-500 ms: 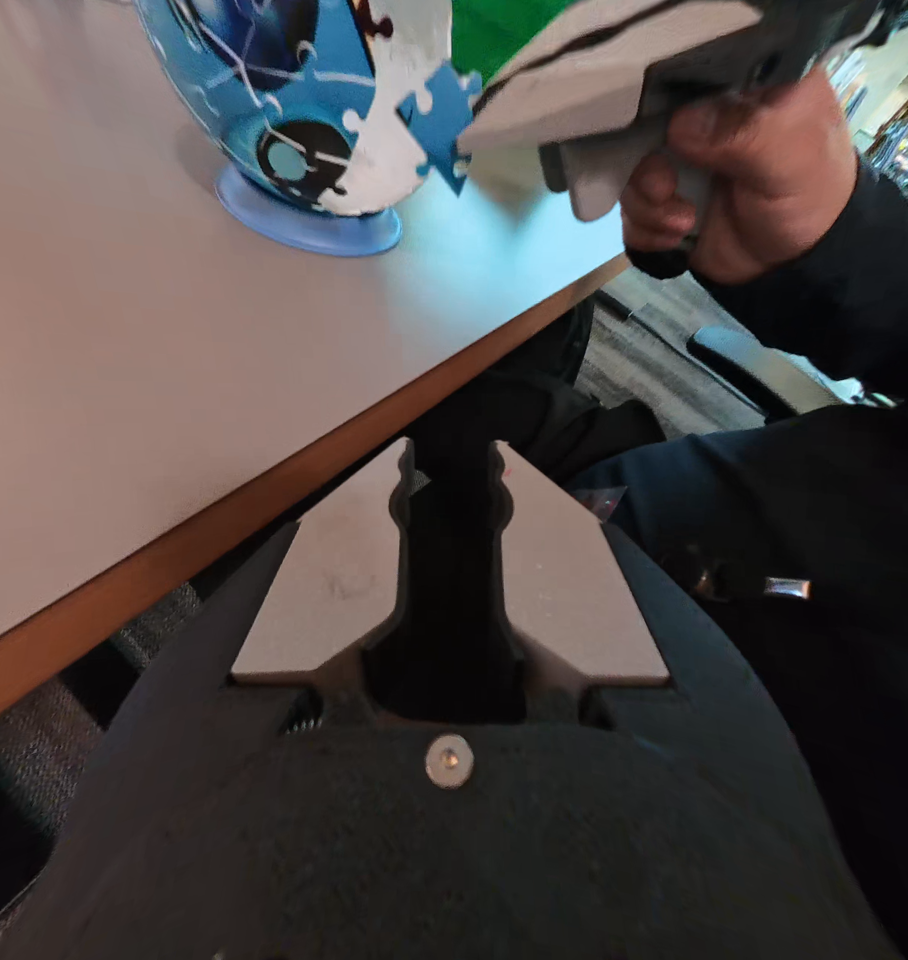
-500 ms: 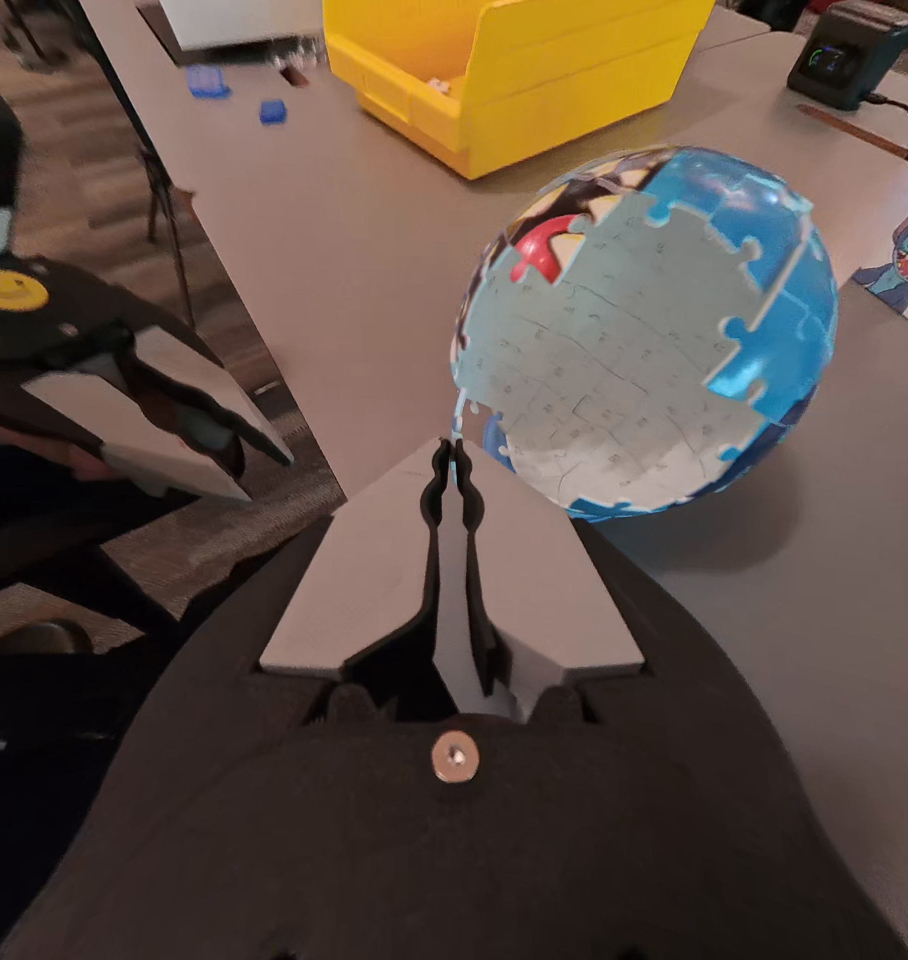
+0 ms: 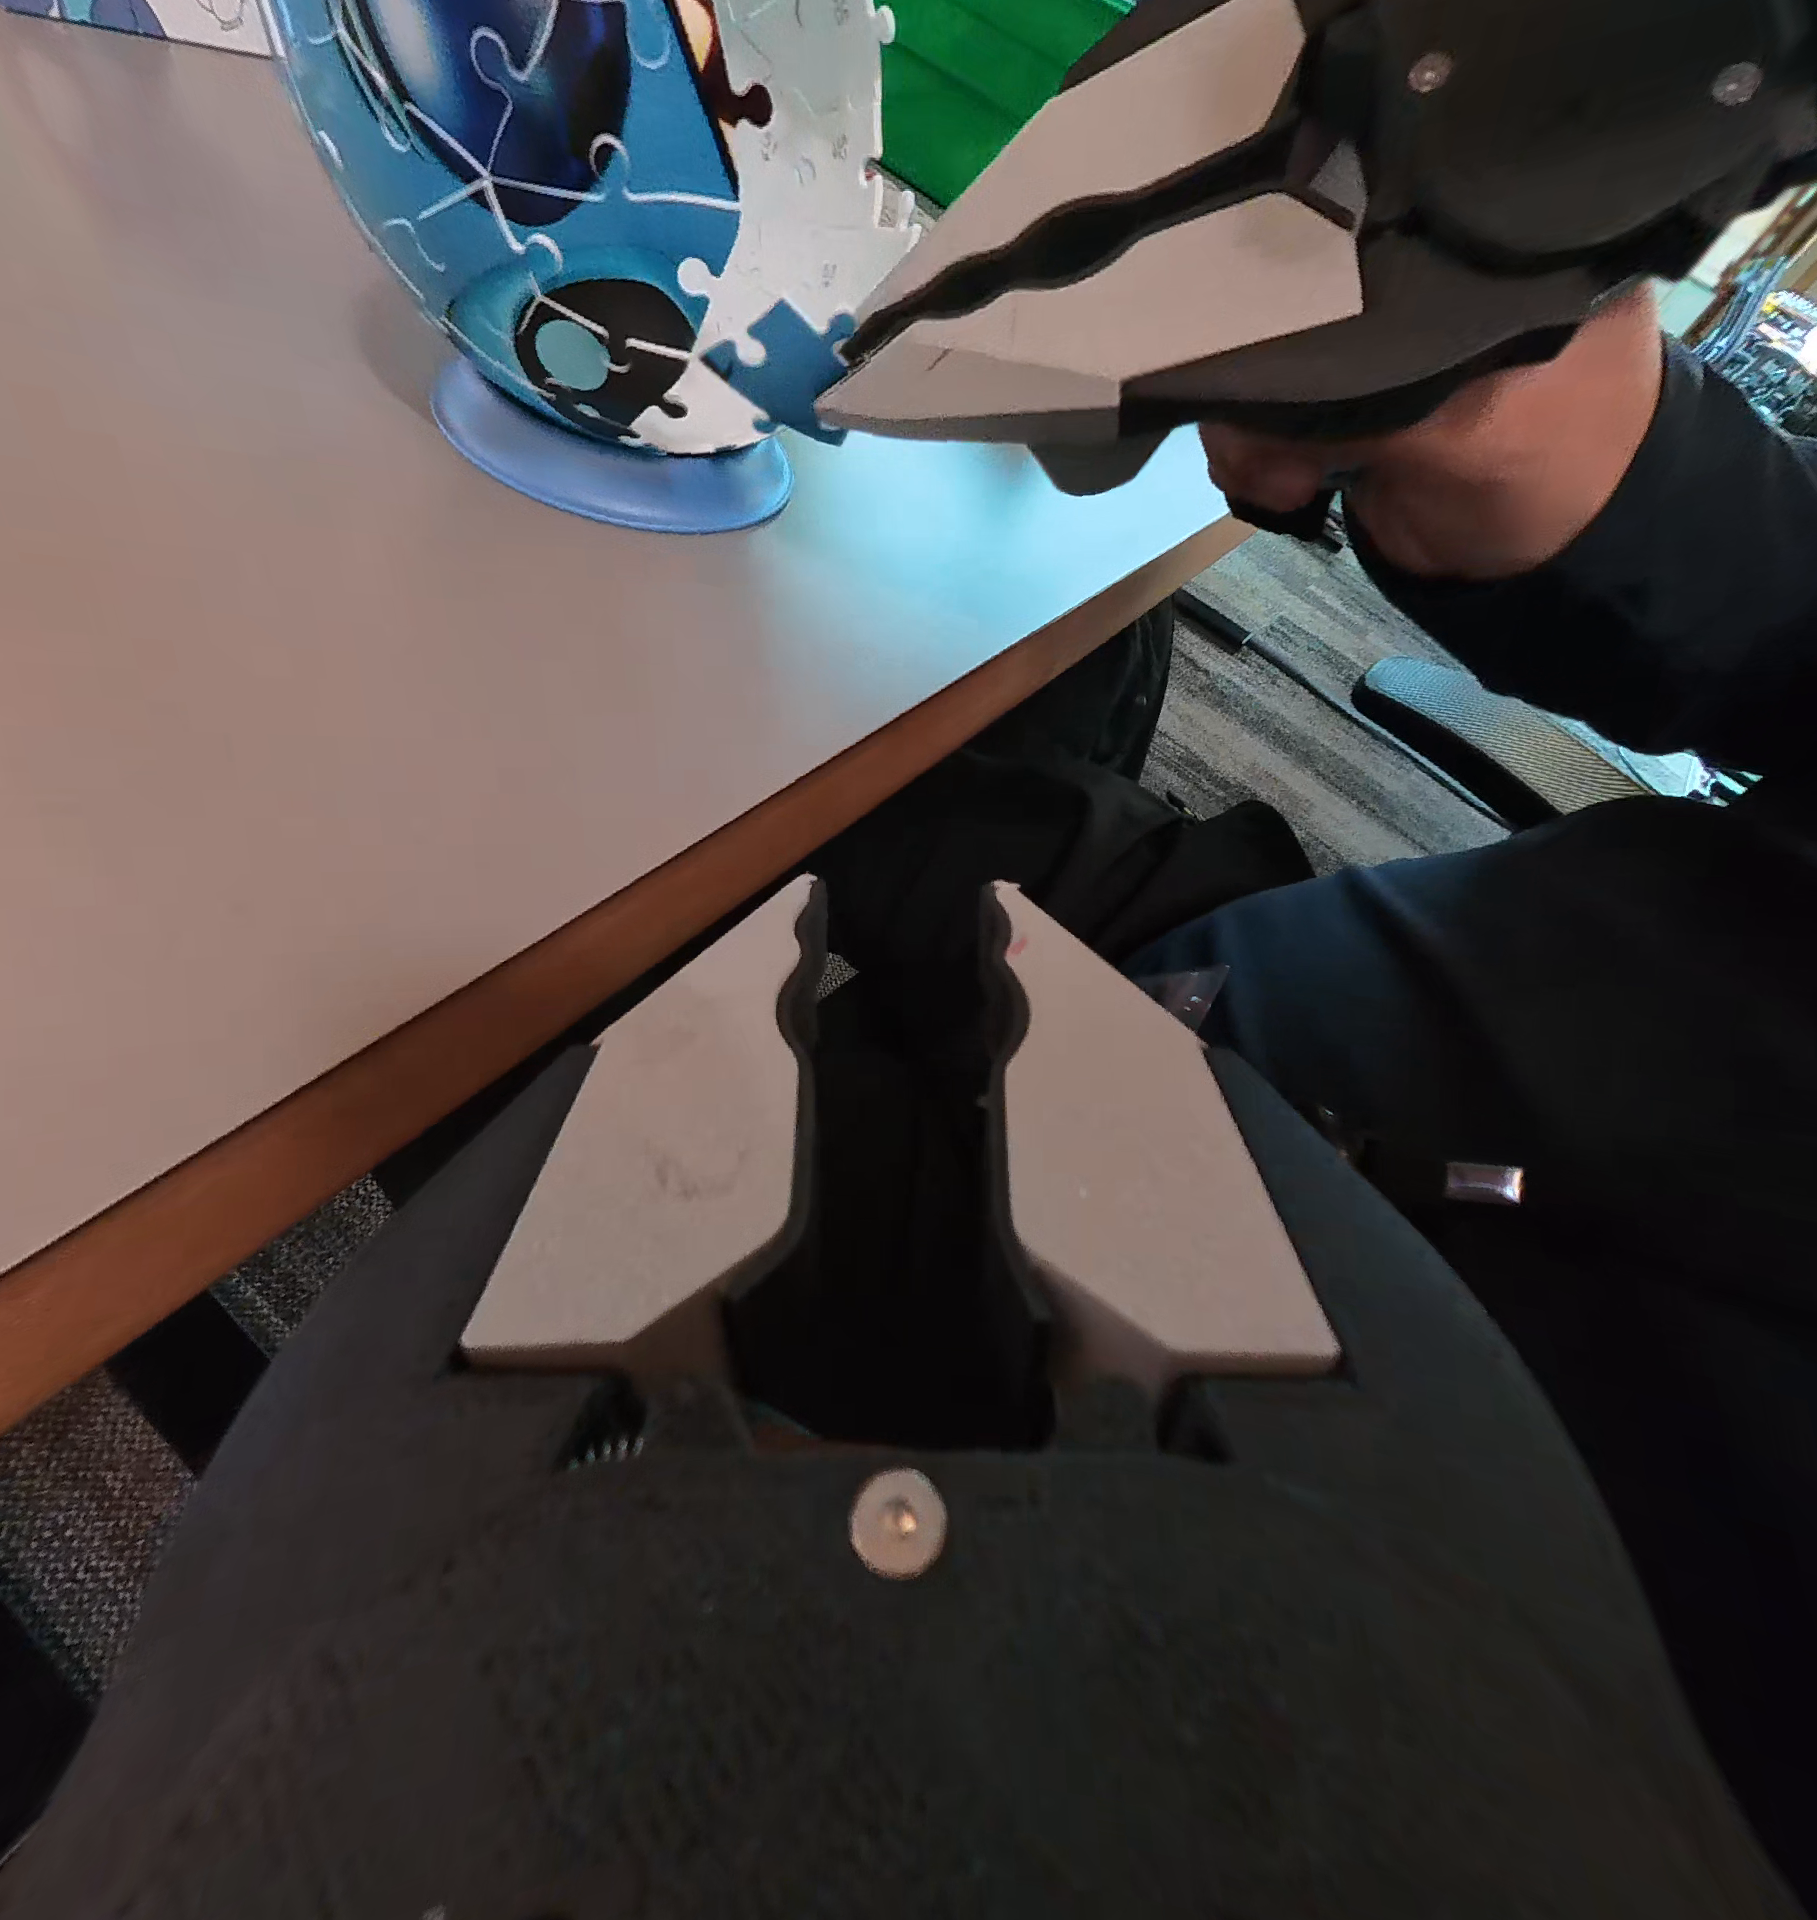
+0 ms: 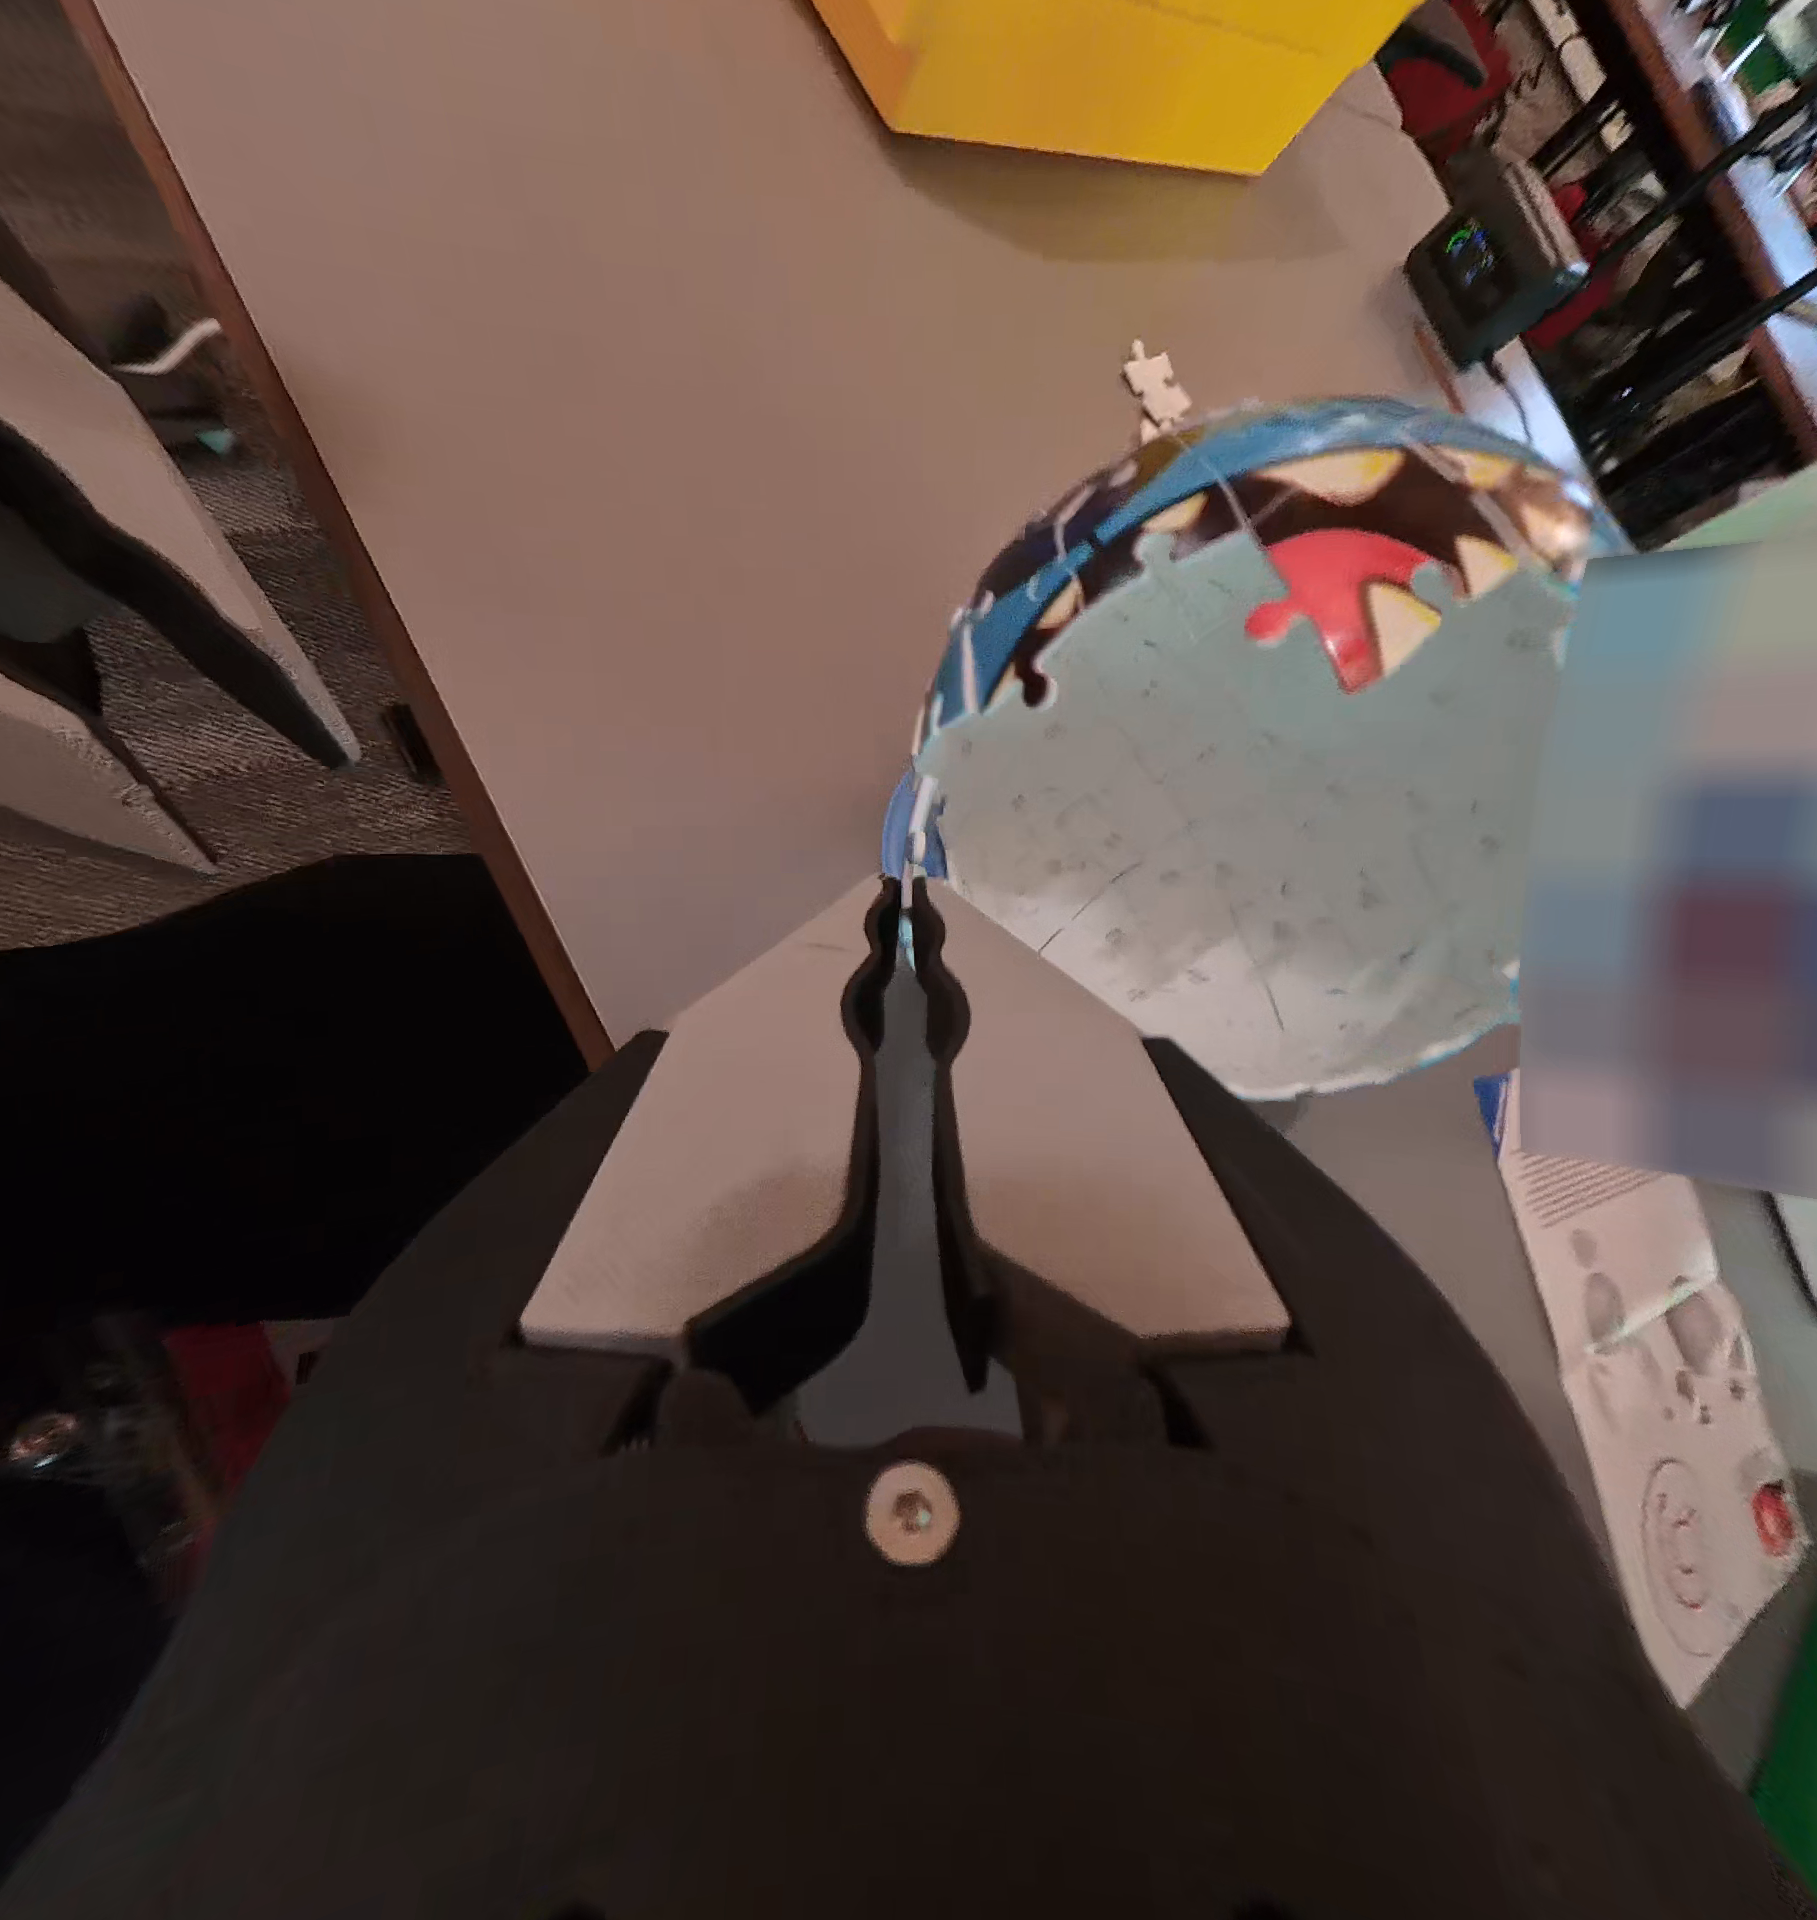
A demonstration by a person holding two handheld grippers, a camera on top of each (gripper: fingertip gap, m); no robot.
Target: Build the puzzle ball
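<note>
Right claw (image 4: 906,902) nearer — puzzle ball (image 4: 1226,831).

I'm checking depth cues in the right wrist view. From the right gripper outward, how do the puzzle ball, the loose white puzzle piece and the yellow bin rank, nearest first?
1. Puzzle ball: just ahead and right of the right gripper, near the table's edge.
2. Loose white puzzle piece: on the table just behind the ball.
3. Yellow bin: farthest, at the top of the view.
</note>
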